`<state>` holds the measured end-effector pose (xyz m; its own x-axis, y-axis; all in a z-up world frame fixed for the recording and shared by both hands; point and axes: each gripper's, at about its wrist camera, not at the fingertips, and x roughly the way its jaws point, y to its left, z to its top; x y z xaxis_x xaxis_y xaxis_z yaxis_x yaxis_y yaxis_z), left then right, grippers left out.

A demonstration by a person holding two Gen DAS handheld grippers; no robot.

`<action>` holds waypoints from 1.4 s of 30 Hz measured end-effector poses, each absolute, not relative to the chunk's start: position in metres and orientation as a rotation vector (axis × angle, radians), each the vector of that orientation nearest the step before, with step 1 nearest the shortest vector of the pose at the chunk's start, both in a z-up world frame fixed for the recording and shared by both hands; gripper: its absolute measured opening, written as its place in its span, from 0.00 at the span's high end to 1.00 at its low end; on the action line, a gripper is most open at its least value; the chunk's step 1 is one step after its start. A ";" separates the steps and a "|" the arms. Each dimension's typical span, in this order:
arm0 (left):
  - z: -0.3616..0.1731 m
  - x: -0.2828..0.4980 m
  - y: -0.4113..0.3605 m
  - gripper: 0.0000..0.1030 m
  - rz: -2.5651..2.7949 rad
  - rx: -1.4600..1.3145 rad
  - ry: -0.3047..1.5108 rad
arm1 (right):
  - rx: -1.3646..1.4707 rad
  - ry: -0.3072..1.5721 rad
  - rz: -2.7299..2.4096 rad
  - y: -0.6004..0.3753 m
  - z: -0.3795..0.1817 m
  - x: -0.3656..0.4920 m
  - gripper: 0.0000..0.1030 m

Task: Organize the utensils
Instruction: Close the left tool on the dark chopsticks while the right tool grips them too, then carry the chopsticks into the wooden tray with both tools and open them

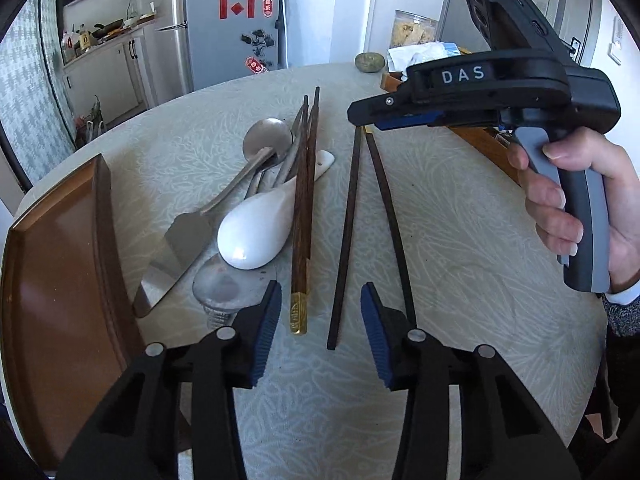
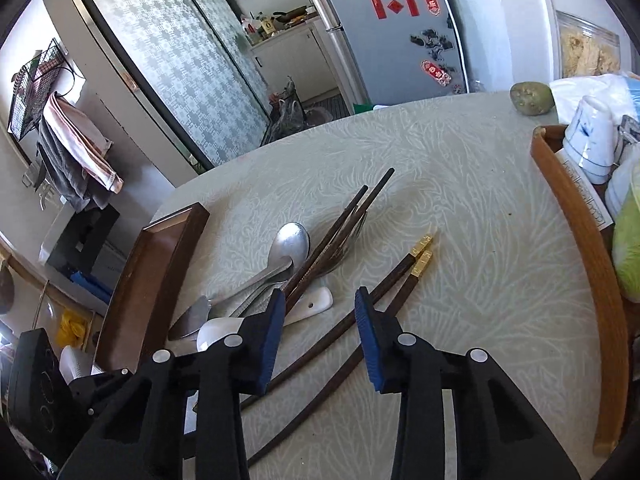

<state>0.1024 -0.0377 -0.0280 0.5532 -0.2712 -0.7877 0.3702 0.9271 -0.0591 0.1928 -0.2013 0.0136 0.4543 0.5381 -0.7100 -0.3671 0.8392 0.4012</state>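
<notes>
Blue-padded fingers of my left gripper (image 1: 316,332) frame the near ends of the chopsticks on the round table (image 1: 460,240) — jaws part-way apart, nothing pinched; a gold-capped pair (image 1: 302,216) lies toward my left pad, a dark loose pair (image 1: 352,216) between and toward the right pad. My right gripper (image 2: 320,340) hangs over that same loose pair (image 2: 384,284), gold tips pointing to the far edge; jaws likewise released, pads clear of the sticks. Seen from the left wrist, the right gripper's nose (image 1: 360,114) sits above the far tips, a hand (image 1: 560,200) on its handle. Utensil heap mid-table: white ceramic spoon (image 1: 252,236), metal spoon (image 1: 267,138), steel spatula (image 1: 176,256). Brown tray (image 1: 52,280) at the left edge; wooden tray (image 2: 576,232) with a cup (image 2: 592,140) at the right edge.
</notes>
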 end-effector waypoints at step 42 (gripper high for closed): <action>-0.018 0.119 -0.057 0.93 -0.431 0.138 0.864 | 0.218 1.058 0.467 -0.167 -0.010 0.231 0.83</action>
